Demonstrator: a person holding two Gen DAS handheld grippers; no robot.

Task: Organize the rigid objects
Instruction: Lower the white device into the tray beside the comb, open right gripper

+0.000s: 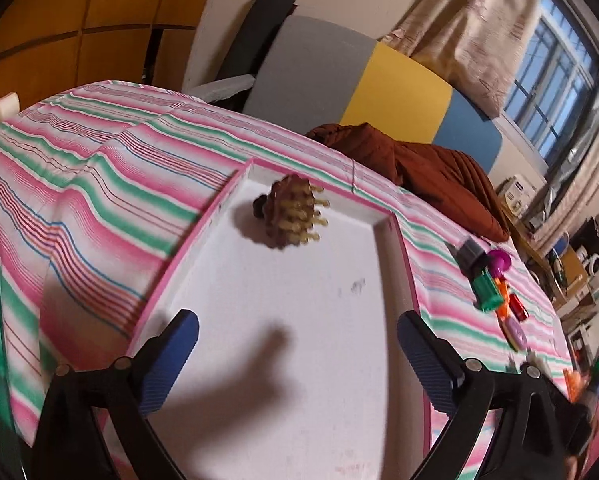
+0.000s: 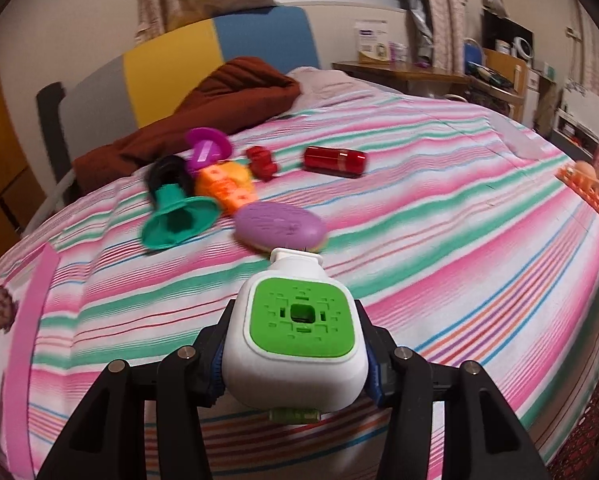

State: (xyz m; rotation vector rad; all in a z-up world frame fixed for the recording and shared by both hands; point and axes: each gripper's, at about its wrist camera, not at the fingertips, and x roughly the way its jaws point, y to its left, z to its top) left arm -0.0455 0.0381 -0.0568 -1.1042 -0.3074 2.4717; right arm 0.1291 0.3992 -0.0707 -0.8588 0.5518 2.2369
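Here the right gripper (image 2: 295,364) is clamped on a white and green gadget (image 2: 299,332), low centre of the right wrist view, pads on its two flat sides. It looks like hard, smooth plastic, light and stiff, likely slippery, so the side hold near the wide body seems best. The left gripper (image 1: 297,360) stands wide apart and empty over the white tray (image 1: 203,216) on the bed (image 1: 99,168). A brown brush (image 1: 293,212) lies in the tray's upper part, well apart from the fingers. Loose toys (image 1: 495,288) sit at right, off the tray.
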